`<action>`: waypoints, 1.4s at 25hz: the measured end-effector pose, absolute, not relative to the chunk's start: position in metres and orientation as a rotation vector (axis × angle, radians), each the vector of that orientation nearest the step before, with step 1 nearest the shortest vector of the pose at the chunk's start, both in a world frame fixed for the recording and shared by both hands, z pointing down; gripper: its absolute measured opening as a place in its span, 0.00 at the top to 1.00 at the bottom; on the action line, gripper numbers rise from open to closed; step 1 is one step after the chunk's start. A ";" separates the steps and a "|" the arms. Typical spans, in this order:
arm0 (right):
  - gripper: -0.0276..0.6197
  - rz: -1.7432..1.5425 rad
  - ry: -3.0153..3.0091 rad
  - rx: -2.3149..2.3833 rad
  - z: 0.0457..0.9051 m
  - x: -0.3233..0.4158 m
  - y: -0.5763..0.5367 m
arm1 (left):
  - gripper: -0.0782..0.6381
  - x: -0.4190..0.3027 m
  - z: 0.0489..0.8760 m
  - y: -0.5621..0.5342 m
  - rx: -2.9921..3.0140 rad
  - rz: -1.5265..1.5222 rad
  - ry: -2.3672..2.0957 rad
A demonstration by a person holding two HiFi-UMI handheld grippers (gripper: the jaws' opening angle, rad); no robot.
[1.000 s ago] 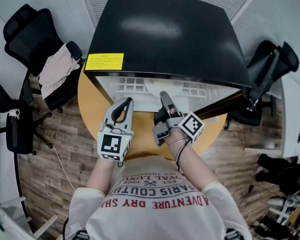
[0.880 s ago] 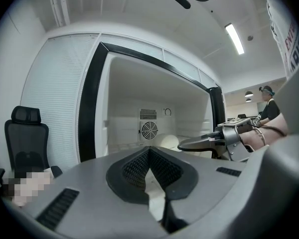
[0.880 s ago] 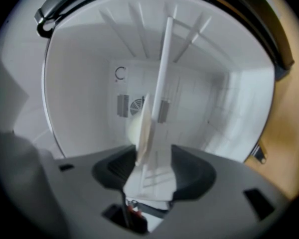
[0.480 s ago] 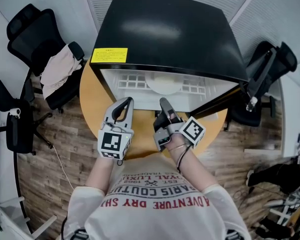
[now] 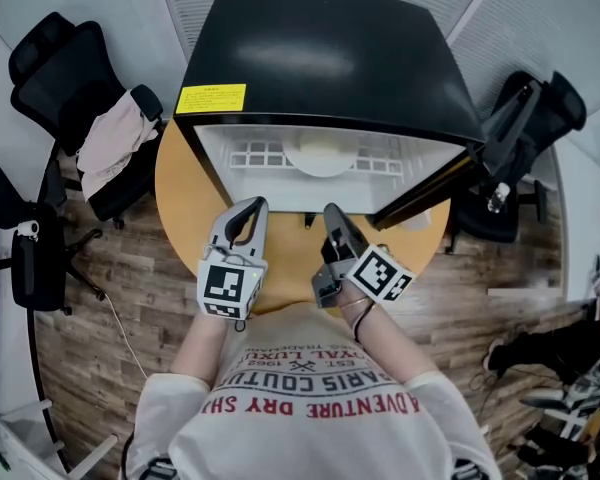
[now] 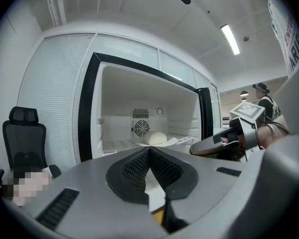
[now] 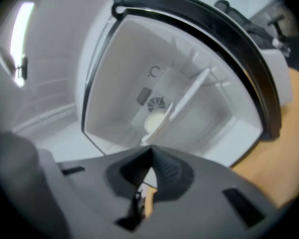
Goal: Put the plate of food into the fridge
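Observation:
A small black fridge (image 5: 330,58) stands open on a round wooden table (image 5: 180,208). Inside it, a white plate with a pale mound of food (image 5: 320,158) rests on the white shelf; the same plate (image 6: 157,139) shows in the left gripper view, and the plate (image 7: 154,122) also shows in the right gripper view. My left gripper (image 5: 248,208) hovers in front of the opening, shut and holding nothing. My right gripper (image 5: 332,213) is beside it, also shut with nothing between its jaws. Both stay outside the fridge. The left gripper (image 6: 149,149) and the right gripper (image 7: 150,153) point at the plate.
The fridge door (image 5: 430,193) hangs open to the right. A yellow label (image 5: 210,98) is on the fridge top. A black office chair with a cloth (image 5: 110,143) stands at the left, another chair (image 5: 525,128) at the right. The floor is wood plank.
The right gripper's jaws have closed on nothing and it has drawn back slightly from the fridge. The left gripper has hardly moved.

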State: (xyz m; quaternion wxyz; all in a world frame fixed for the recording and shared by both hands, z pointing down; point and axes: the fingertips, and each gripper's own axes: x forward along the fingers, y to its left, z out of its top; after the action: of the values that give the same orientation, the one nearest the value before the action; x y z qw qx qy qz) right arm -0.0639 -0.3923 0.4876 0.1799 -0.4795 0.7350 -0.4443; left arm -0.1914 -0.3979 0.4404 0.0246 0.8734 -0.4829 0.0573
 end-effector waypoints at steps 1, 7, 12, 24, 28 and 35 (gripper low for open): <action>0.92 -1.156 2.164 -1.403 0.485 -0.061 -0.391 | 0.85 -0.191 0.441 -0.397 2.698 0.177 -1.492; 0.91 -0.514 2.562 -1.613 0.452 -0.063 -0.381 | 0.85 -0.193 0.443 -0.395 2.689 0.179 -1.488; 0.91 -0.168 2.668 -1.728 0.439 -0.064 -0.375 | 0.85 -0.188 0.439 -0.391 2.714 0.152 -1.466; 0.91 -0.055 2.660 -1.763 0.426 -0.060 -0.379 | 0.85 -0.190 0.430 -0.389 2.746 0.106 -1.460; 0.91 -0.071 2.645 -1.762 0.421 -0.060 -0.383 | 0.85 -0.191 0.427 -0.391 2.747 0.102 -1.468; 0.91 -0.074 2.650 -1.746 0.420 -0.063 -0.385 | 0.85 -0.191 0.425 -0.393 2.753 0.105 -1.474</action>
State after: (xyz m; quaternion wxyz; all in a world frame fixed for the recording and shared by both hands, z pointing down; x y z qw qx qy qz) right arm -0.0625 -0.3845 0.4197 -0.0163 -0.5499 0.8348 -0.0232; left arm -0.1914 -0.3929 0.4252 0.0086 0.8811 -0.4717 0.0336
